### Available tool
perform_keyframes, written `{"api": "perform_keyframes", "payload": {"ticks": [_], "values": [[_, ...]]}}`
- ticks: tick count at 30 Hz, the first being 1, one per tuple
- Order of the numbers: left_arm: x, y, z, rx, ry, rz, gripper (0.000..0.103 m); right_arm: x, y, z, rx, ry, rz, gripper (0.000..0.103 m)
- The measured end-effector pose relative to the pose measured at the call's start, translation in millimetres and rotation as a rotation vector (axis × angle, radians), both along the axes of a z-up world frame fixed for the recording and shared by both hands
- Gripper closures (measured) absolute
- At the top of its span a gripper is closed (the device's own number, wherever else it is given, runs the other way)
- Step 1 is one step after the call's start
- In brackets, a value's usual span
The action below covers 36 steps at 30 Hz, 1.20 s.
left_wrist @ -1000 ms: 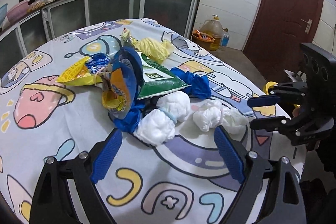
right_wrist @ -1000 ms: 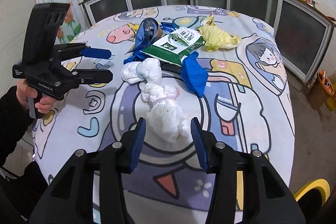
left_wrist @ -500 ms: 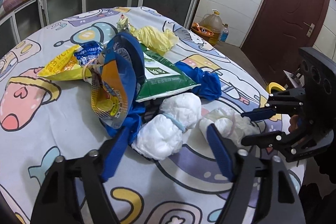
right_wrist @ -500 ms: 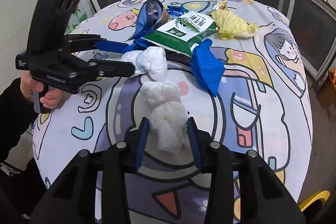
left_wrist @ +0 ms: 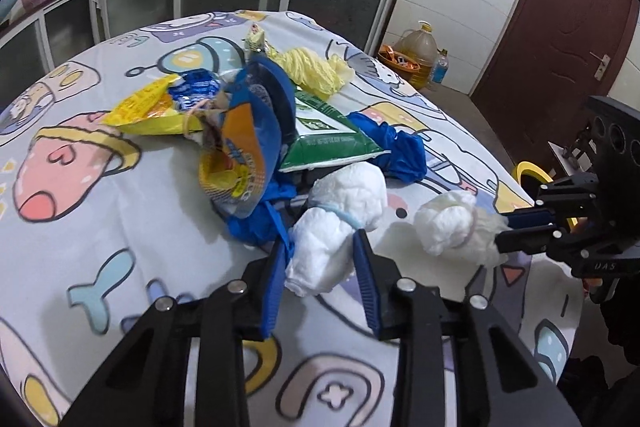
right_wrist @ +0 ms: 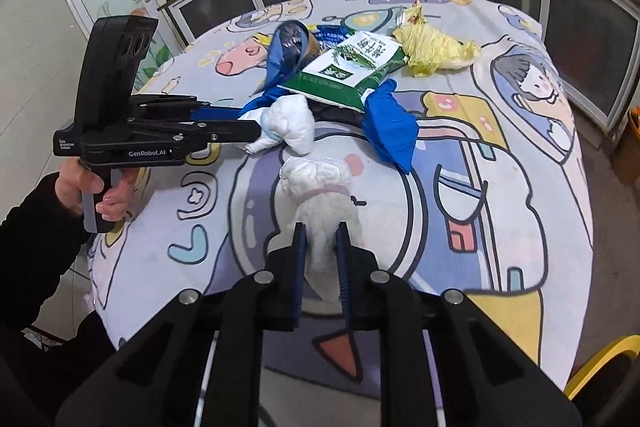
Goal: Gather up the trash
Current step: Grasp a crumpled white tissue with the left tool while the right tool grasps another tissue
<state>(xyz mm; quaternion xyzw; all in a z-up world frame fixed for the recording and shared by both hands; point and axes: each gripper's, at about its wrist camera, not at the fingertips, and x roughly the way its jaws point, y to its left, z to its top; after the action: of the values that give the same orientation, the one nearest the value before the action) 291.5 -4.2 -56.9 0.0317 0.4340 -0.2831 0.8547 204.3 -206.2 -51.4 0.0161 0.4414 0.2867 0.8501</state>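
My left gripper (left_wrist: 320, 263) is pinching a soft white wad (left_wrist: 320, 247) low in the middle of the picture, and my right gripper (right_wrist: 320, 247) is squeezing another white bundle (right_wrist: 320, 195), also low in the middle. Both look light and squishy (like balled-up tissue), so I think the fat middle is the best place to hold. The rest of the trash pile (left_wrist: 248, 131) sits higher up on the tablecloth (left_wrist: 100, 207).
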Motion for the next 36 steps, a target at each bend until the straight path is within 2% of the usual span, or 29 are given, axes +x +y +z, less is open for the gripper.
{"api": "perform_keyframes", "payload": {"ticks": [8,12,16,22,24,26,28,33,36], "values": [[-34.2,17.9,23.6,-0.003,-0.035,0.025,0.072,-23.1,-10.1,18.6,0.035,-0.03,-0.019,0.089],[-52.0,24.5,27.4,-0.012,-0.023,0.022,0.072,-33.1,-13.3,24.0,0.045,-0.037,-0.028,0.089],[-75.0,31.6,21.3,0.002,0.009,0.026,0.071,-41.9,-14.2,26.6,0.042,-0.042,-0.027,0.089],[-103.6,36.7,27.2,0.056,-0.014,0.007,0.071,-46.0,-15.7,25.3,0.041,-0.04,-0.029,0.089],[-109.2,35.1,26.1,0.068,0.007,-0.009,0.071,-46.4,-14.9,24.7,0.042,-0.039,-0.025,0.089],[-114.6,32.6,22.3,0.092,0.015,-0.016,0.066,-47.7,-13.3,24.8,0.041,-0.043,-0.019,0.089],[-121.2,31.3,19.4,0.126,0.007,-0.011,0.056,-48.4,-12.6,24.8,0.046,-0.042,-0.016,0.089],[-139.3,34.9,35.8,0.09,-0.025,-0.034,0.054,-49.3,-12.6,25.4,0.037,-0.045,-0.007,0.089],[-146.2,20.2,38.2,0.123,-0.039,-0.086,0.054,-48.2,-13.0,24.4,0.038,-0.042,-0.003,0.089]]}}
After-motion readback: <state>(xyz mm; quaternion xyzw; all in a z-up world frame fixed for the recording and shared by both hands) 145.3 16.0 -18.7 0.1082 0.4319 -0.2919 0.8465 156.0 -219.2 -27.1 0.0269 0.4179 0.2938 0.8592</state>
